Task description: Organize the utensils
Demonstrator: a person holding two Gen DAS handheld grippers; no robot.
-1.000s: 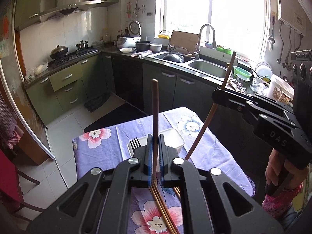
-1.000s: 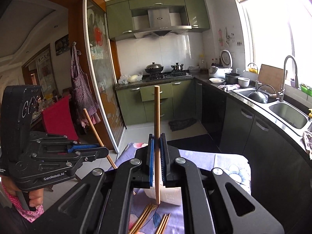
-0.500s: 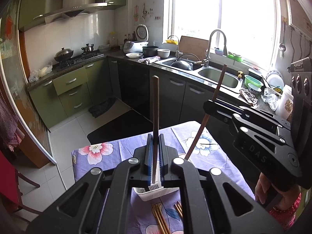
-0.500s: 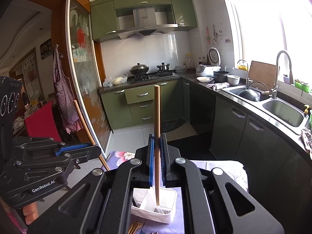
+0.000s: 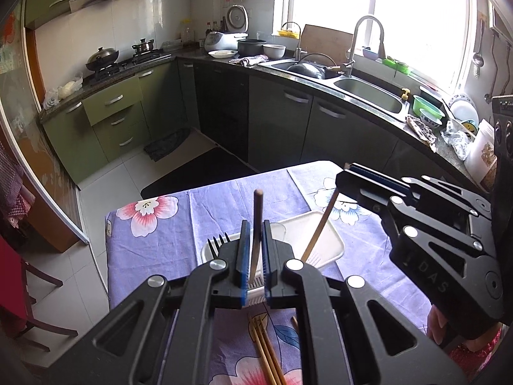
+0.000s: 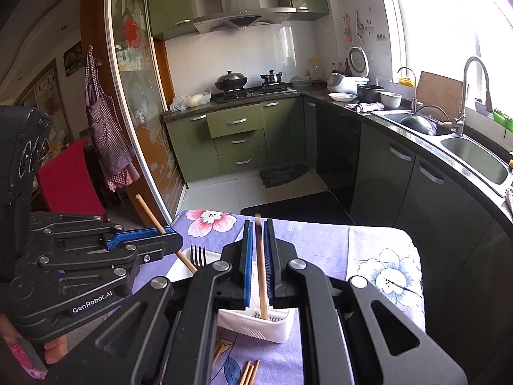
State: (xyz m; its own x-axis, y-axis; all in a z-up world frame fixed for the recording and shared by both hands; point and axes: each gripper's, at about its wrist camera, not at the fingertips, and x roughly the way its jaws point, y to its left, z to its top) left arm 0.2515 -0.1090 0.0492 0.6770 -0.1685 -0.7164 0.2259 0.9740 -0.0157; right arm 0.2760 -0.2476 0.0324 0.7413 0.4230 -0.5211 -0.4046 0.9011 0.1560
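Chopsticks now low over the tray: a second ago each stick stood high above the desk, tips clear of the white plastic tray (image 5: 333,243); both claws have come down and forward since, and the tips reach into the tray's slotted end. Left claw (image 5: 255,258) nearly closed, blue pads pinching a dark brown chopstick (image 5: 257,224), held near upright. Right claw (image 6: 257,268) likewise clamped on a paler chopstick (image 6: 261,276), its lower end down by the ribbed drain slots. Judged: drop-off is close; only a release remains for this pair.

Tray is smooth, white, rounded-rectangular, shallow-walled. A black fork (image 6: 197,254) already stands at its far side, tines up. More chopsticks (image 5: 266,349) lie loose on the desk in front of the tray — slender, round, bamboo-coloured, prone to rolling. Desk cloth (image 5: 224,199) is lilac fabric with printed pink and white blossoms, slightly creased.
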